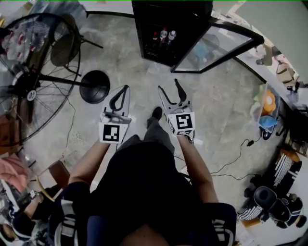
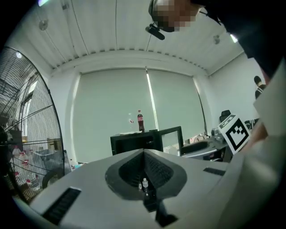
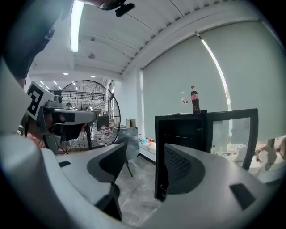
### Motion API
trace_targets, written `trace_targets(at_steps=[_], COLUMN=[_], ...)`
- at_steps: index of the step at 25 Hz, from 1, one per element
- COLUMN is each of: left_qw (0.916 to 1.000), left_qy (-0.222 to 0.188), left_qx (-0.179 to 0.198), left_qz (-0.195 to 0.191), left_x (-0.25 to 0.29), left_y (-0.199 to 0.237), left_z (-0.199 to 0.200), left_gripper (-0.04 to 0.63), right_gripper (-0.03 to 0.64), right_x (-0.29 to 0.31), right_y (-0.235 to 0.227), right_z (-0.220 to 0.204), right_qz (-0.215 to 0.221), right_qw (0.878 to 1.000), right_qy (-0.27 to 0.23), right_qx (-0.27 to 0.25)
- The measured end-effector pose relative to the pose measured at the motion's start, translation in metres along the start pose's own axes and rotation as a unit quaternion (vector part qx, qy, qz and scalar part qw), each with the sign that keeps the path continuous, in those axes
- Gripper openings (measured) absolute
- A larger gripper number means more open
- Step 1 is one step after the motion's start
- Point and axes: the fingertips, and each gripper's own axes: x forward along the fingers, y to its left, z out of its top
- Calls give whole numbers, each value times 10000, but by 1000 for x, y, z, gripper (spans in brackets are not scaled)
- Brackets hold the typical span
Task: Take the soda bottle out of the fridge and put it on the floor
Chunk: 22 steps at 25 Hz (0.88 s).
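Two jaw pairs face the open fridge (image 1: 144, 33) — left gripper (image 1: 126, 88) pinched together, right gripper (image 1: 168, 85) spread, both empty; a bottle (image 2: 140, 120) stands on its top.

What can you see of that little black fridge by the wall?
It is a small black fridge standing upright on the pale, stone-look floor, ahead of the person. Its door, a black frame around a clear glass pane, is swung wide open to the right. Inside, three bottles stand side by side on a shelf; the left one looks dark. A dark soda bottle with a red cap stands on the flat top.
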Motion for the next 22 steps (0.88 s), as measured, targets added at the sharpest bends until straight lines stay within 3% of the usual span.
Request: trace_targets(at_steps=[9,22], left_qw=[9997,9997], left_qy=[149,199], left_qx=[-2,77], left_qz=[217,-98], left_x=[102,179], left_y=[30,70], left_z=[-36,-135], left_gripper=[23,23], right_gripper=[279,279], right_x=[95,202], right_y=[-63,-89], right_z=[-43,-145], right_qz=[311,-26], right_qw=[9993,9989], right_qy=[197,468], right_qx=[-28,-79])
